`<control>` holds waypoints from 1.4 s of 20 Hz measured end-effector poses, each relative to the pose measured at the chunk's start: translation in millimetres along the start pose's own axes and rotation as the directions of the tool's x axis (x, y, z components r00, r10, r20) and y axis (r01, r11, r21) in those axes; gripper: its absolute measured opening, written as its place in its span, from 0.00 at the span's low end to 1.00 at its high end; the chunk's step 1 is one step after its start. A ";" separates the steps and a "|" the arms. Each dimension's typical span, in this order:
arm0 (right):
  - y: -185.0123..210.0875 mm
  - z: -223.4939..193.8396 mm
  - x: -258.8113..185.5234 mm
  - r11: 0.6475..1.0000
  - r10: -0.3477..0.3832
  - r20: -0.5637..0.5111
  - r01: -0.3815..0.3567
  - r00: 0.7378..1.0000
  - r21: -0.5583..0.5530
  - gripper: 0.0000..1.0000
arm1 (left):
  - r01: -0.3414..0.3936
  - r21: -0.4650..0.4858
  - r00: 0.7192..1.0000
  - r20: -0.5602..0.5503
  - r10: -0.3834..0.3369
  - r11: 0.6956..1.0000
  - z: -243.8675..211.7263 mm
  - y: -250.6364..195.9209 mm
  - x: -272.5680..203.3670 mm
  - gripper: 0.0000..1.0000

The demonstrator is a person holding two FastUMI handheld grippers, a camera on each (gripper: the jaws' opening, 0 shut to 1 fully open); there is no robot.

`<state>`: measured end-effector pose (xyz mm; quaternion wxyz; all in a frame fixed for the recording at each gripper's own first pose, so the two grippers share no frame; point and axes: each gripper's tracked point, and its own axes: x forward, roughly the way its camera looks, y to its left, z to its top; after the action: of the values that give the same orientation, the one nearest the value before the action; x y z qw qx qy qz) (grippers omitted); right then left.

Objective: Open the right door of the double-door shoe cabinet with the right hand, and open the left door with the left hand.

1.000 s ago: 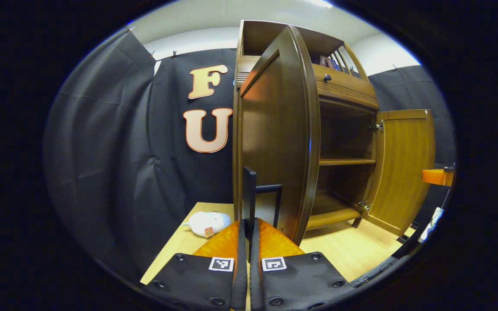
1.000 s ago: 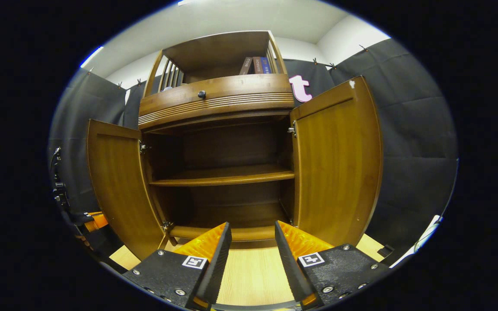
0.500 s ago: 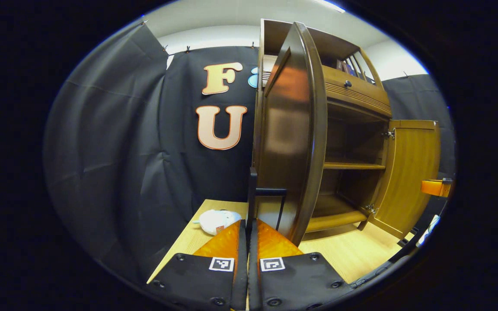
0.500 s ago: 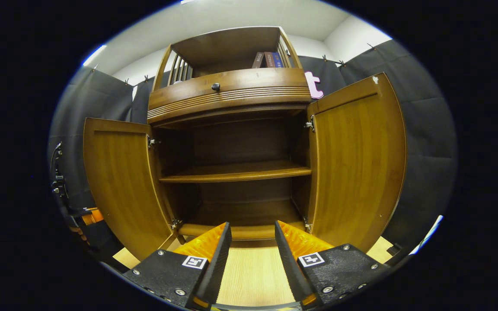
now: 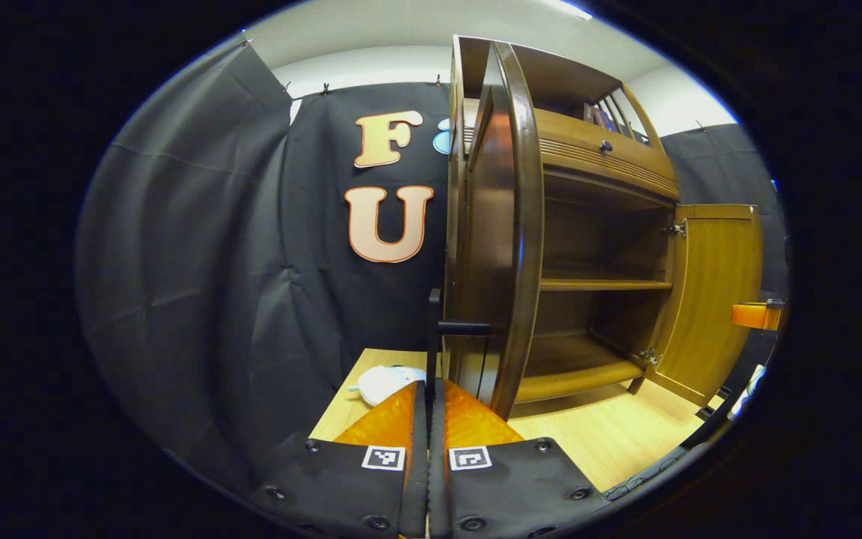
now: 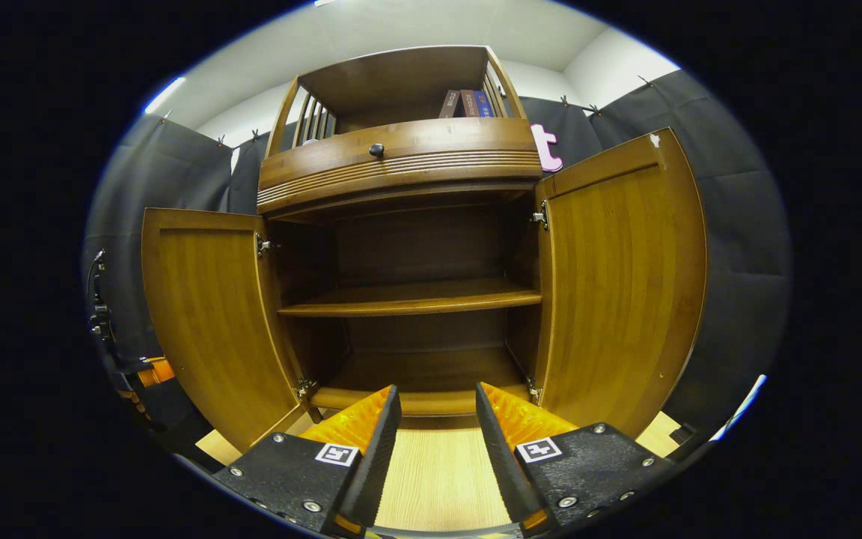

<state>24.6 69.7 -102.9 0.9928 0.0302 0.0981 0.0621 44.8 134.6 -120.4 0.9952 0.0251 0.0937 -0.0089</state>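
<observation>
The wooden shoe cabinet [image 6: 401, 161] stands with both doors swung out. In the left gripper view the left door [image 5: 502, 224] is seen almost edge-on, and my left gripper [image 5: 429, 385] is shut on its black bar handle [image 5: 464, 328]. Farther right hangs the right door [image 5: 715, 292], with the other gripper [image 5: 754, 315] beside it. In the right gripper view the left door [image 6: 206, 314] and right door [image 6: 618, 277] flank the bare middle shelf [image 6: 408, 296]. My right gripper [image 6: 437, 400] is open in front of the cabinet, holding nothing.
A white plush toy [image 5: 382, 382] lies on the pale wood floor [image 5: 610, 434] left of the cabinet. Books [image 6: 468, 103] stand on the top shelf above a drawer with a dark knob [image 6: 376, 150]. Black cloth walls close in on both sides.
The left door has swung farther open with my left gripper on its handle, and now shows nearly edge-on. The right gripper has stayed open and hardly moved.
</observation>
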 end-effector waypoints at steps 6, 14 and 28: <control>2.9 4.1 3.7 1.000 0.007 0.004 -0.007 1.000 -0.007 0.63 | -0.044 -0.016 0.999 -0.003 0.044 0.999 6.2 11.0 -25.2 0.08; -13.3 40.3 -9.8 0.997 -0.019 0.031 0.021 0.999 -0.069 0.71 | -0.027 -0.093 1.000 0.013 0.029 0.995 70.5 -12.5 -59.0 0.11; -61.1 117.4 -42.7 0.991 -0.094 0.131 0.105 0.987 -0.085 0.95 | 0.061 -0.048 0.994 0.098 -0.057 0.997 172.9 -81.1 -75.1 0.26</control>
<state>13.6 -1.9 15.7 0.9992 -0.0167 0.0334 0.0147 1.4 45.6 59.4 0.9982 -0.0033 0.0463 -0.0372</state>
